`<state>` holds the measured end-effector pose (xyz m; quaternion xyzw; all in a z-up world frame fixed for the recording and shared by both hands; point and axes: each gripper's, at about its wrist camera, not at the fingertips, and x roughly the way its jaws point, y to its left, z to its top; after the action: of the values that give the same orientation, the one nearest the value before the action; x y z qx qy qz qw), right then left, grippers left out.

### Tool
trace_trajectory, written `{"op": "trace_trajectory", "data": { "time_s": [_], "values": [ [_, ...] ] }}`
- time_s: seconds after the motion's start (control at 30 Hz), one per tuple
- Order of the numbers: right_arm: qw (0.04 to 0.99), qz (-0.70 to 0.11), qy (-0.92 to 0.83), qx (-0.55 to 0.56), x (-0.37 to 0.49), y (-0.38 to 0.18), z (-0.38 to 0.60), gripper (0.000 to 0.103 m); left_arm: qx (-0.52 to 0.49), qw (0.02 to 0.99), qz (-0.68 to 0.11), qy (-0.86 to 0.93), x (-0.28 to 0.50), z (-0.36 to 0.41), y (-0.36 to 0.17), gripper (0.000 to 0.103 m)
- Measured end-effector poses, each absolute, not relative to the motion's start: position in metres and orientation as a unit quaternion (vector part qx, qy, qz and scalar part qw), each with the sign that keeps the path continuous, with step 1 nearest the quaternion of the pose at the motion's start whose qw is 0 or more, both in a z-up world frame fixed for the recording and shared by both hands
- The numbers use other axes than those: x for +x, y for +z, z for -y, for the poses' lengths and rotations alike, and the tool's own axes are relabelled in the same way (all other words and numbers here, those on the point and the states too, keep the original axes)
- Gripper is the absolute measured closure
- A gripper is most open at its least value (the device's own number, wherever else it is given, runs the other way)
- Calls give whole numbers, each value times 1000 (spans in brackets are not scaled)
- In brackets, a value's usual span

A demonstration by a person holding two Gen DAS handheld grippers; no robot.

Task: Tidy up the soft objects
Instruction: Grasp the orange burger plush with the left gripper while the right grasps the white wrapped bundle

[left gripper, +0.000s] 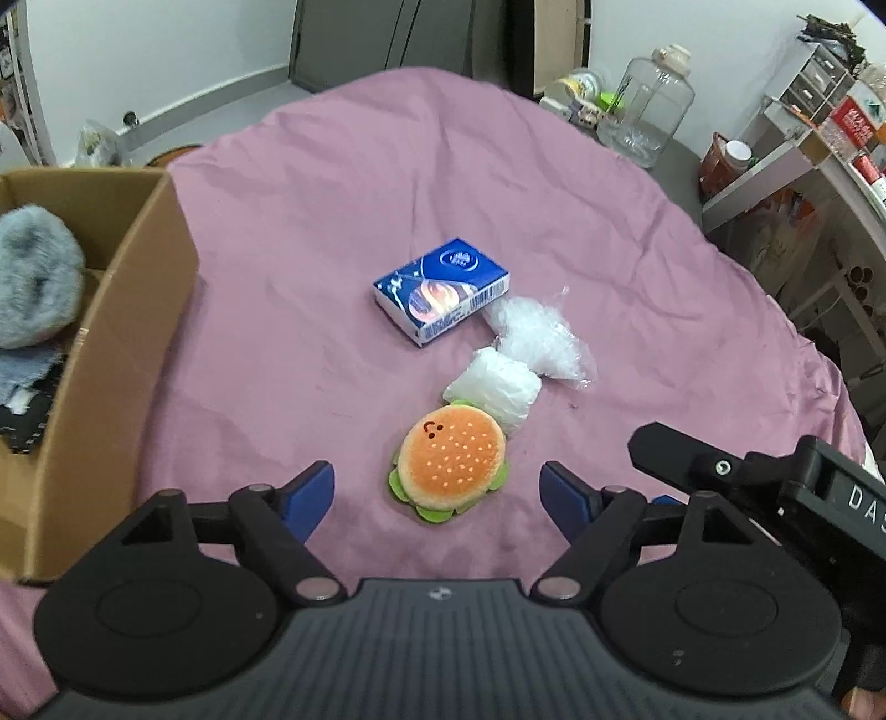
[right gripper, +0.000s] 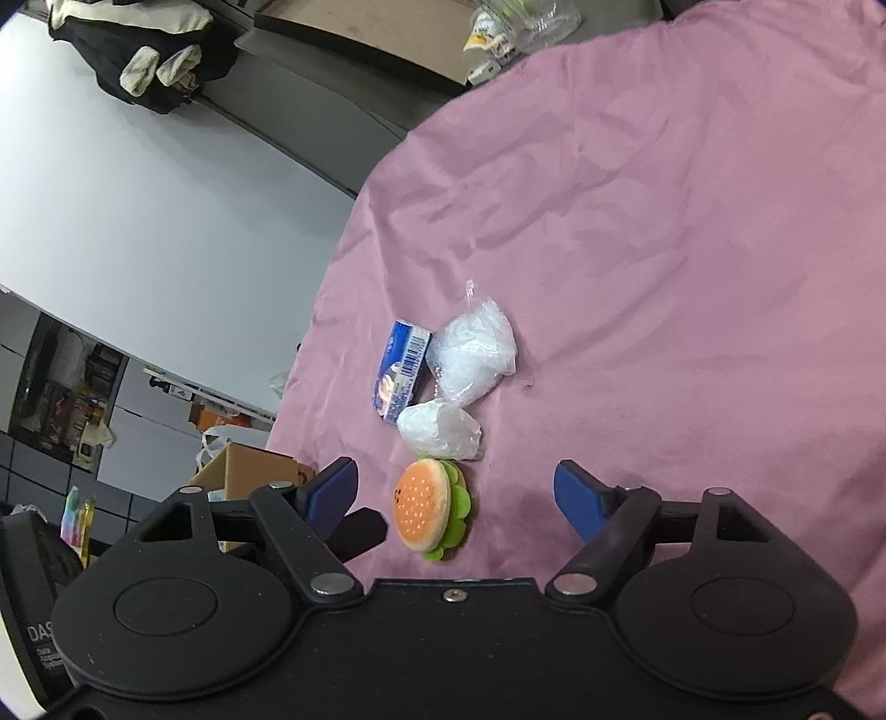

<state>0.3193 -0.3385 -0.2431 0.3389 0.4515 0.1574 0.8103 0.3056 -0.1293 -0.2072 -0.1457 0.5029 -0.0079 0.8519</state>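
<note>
Evidently both grippers, left gripper (left gripper: 437, 493) and right gripper (right gripper: 455, 495), jaws apart and empty, flank the burger plush (left gripper: 449, 462), likely bound for the left-hand box (left gripper: 127, 310).

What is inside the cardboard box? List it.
In the box: a grey fluffy item, a pale blue fabric and a black-and-white cloth. The wall and these items hide the bottom.

A pink cloth (left gripper: 498, 183) covers the table. Beyond its far edge are a white wall (left gripper: 166, 50) and grey floor (left gripper: 232, 111). White shelves (left gripper: 803, 144) with clutter stand far right.
</note>
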Motion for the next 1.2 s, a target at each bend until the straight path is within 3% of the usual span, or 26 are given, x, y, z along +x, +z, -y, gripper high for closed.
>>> {"op": "trace_trajectory", "data": {
  "time_s": [0.47, 0.53, 0.67, 1.13, 1.2],
  "values": [
    [790, -486, 162, 338, 353, -278, 326, 36, -162, 825, -541, -31, 342, 133, -260, 40],
    [793, -485, 166, 329, 355, -279, 321, 36, -157, 825, -541, -31, 344, 133, -261, 50],
    [796, -486, 179, 315, 361, -279, 312, 36, -159, 822, -546, -33, 344, 127, -262, 58],
    [818, -486, 185, 245, 376, -274, 281, 37, -177, 811, -556, -36, 338, 110, -252, 60],
    [822, -487, 182, 230, 377, -273, 276, 48, -177, 813, -554, -35, 336, 107, -246, 60]
  ]
}}
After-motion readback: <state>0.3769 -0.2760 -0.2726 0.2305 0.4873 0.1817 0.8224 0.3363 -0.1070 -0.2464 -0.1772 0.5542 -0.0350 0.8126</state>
